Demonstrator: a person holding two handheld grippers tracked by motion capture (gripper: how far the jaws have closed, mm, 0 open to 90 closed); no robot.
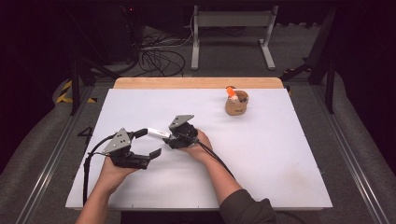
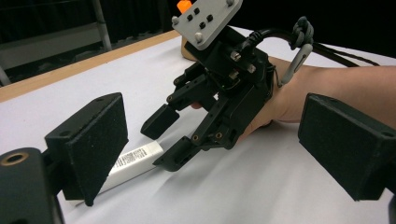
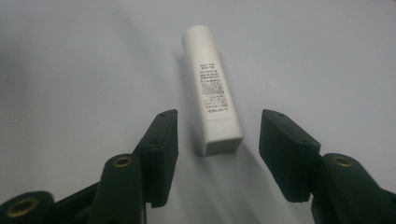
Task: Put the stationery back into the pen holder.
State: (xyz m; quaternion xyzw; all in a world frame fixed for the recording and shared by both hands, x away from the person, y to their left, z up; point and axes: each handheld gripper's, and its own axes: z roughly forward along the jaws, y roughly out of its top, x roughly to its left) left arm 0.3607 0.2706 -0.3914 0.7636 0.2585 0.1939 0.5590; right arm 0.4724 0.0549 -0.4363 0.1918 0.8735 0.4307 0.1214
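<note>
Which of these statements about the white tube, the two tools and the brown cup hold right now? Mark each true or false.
1. The white tube lies flat on the table. True.
2. The right tool is clamped on the tube. False: its jaws stand either side of the tube's squared end with gaps showing.
3. The left tool holds the tube. False: its jaws are wide open, with the tube lying beside one jaw.
4. The brown cup stands toward the far side of the table, apart from both tools. True.
5. The tube carries printed text. True.
</note>
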